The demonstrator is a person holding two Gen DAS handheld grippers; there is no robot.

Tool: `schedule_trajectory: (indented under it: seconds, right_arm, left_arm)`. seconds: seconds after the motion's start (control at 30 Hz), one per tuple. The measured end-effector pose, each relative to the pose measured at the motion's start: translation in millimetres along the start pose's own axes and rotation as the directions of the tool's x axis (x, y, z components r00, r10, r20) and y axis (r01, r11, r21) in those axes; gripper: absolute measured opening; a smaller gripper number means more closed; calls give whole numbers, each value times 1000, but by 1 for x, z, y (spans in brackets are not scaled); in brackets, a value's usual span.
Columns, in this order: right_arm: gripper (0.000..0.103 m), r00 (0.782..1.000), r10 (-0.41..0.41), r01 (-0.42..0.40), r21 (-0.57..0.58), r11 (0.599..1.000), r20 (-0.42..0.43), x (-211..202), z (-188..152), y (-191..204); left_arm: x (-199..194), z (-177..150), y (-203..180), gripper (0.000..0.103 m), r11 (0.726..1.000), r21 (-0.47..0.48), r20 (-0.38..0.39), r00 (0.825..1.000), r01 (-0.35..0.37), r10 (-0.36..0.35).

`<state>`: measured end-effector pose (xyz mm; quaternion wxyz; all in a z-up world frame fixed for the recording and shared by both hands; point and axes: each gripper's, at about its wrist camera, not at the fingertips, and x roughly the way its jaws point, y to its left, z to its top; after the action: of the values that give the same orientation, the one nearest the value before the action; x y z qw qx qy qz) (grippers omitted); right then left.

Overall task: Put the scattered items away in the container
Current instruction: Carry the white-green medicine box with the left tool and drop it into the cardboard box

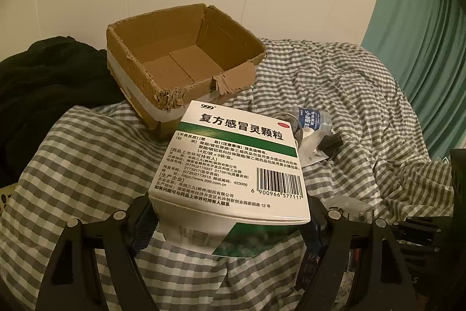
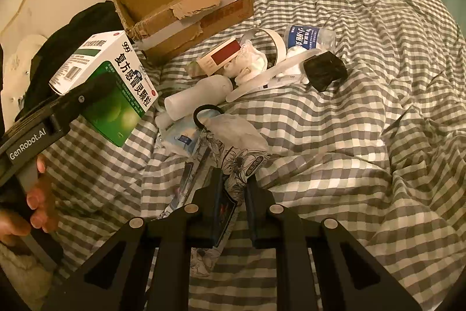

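My left gripper (image 1: 230, 223) is shut on a white and green medicine box (image 1: 233, 162) and holds it in the air in front of the open, empty cardboard box (image 1: 186, 60). The right wrist view shows the same medicine box (image 2: 107, 77) to the left of the cardboard box (image 2: 186, 5). My right gripper (image 2: 234, 194) is shut on a flower-patterned pouch (image 2: 233, 165) that lies on the checked bedsheet (image 2: 349, 136). Scattered beyond it are a white bottle (image 2: 198, 98), a red and cream packet (image 2: 218, 57), a water bottle (image 2: 308, 37) and a black object (image 2: 324, 70).
A black garment (image 1: 43, 83) lies left of the cardboard box. A white wall stands behind the bed and a teal curtain (image 1: 422, 34) hangs at the right. A black hair tie (image 2: 208, 114), a blue and white packet (image 2: 183, 136), crumpled tissue (image 2: 250, 60) and white strips (image 2: 273, 77) lie among the items.
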<state>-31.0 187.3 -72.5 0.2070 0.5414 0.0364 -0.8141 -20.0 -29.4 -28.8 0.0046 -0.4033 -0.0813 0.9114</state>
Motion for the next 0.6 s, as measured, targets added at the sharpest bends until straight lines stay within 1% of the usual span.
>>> schedule_trajectory:
  seconds: [0.6]
  right_arm:
    - [14, 1000, -17, 17, 0, 1000, 3, -1, -1, 0]
  left_arm:
    - [0, 0, -2, 82, 1000, 0, -1, 1000, -2, 2]
